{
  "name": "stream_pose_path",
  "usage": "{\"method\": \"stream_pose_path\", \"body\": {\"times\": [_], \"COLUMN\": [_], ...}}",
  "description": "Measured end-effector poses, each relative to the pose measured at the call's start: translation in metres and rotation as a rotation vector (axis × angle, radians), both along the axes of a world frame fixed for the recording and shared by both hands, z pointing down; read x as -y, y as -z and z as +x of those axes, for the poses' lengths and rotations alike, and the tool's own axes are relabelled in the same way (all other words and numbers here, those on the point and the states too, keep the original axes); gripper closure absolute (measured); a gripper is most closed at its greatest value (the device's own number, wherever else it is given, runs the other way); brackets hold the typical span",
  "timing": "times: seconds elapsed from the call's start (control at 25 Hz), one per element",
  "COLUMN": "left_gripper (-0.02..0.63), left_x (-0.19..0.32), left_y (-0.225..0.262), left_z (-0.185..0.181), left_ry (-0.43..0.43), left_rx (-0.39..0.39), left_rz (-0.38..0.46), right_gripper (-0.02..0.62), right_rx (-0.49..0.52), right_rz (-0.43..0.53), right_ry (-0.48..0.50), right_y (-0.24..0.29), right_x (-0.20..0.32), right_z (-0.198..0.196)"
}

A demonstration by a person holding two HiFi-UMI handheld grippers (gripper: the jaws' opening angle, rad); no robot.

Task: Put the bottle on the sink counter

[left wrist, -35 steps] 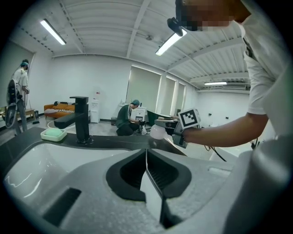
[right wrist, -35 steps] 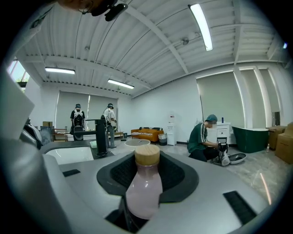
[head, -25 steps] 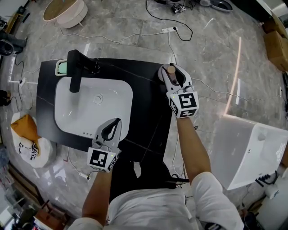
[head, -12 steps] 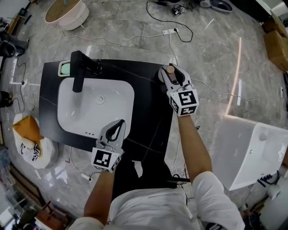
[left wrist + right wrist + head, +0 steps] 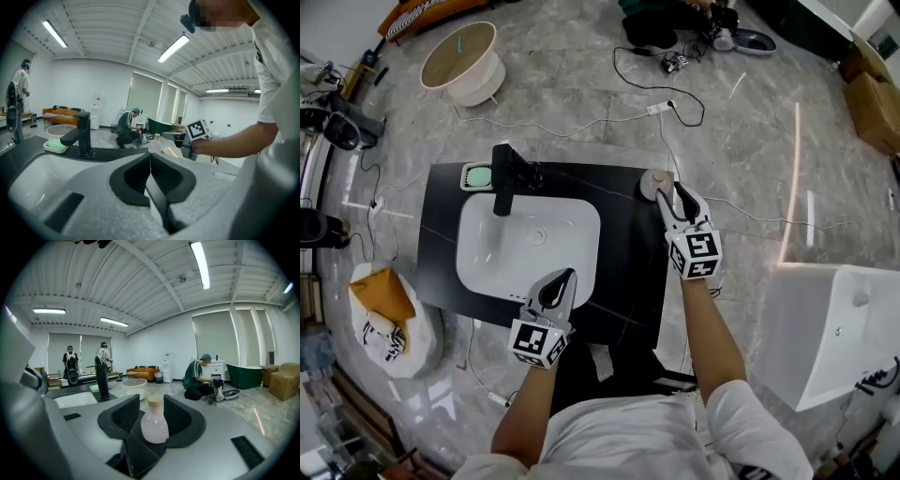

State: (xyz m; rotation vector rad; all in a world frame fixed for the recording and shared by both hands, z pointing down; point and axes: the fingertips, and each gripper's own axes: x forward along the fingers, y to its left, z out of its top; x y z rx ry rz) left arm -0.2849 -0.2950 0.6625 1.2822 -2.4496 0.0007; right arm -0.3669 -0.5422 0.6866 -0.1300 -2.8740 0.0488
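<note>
On the counter (image 5: 630, 267) corner, a pink, corked, round-bellied bottle (image 5: 154, 428) stands inside the just-opened right claw (image 5: 676, 195); left claw (image 5: 150, 157) clenched.

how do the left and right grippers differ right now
The left gripper has its jaws together, empty; the right gripper's jaws stand apart, having just been opening, with the bottle standing free in the gap. The left gripper hangs over the basin's front rim; the right gripper is at the sink counter's far right corner. Both point away from the person.
</note>
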Motion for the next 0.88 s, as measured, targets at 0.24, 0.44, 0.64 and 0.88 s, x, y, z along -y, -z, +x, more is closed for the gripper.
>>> {"method": "stream_pose_path", "body": {"times": [0.24, 0.44, 0.64, 0.88], "left_gripper": [0.589, 0.589, 0.589, 0.591], "left_x": [-0.011, -0.05, -0.127, -0.221], "left_y": [0.067, 0.128, 0.181, 0.2], "left_z": [0.009, 0.025, 0.058, 0.095], "left_ry": [-0.067, -0.127, -0.133, -0.126], "left_rx": [0.061, 0.141, 0.214, 0.244], "left_rz": [0.132, 0.203, 0.28, 0.335], "right_gripper": [0.468, 0.543, 0.569, 0.575], "right_rx": [0.088, 0.197, 0.268, 0.319], "right_rz": [0.024, -0.028, 0.004, -0.002], "right_ry": [0.036, 0.018, 0.006, 0.079], "right_y": [0.088, 0.168, 0.223, 0.24], "right_x": [-0.057, -0.133, -0.21, -0.295], "right_z": [0.07, 0.132, 0.207, 0.281]}}
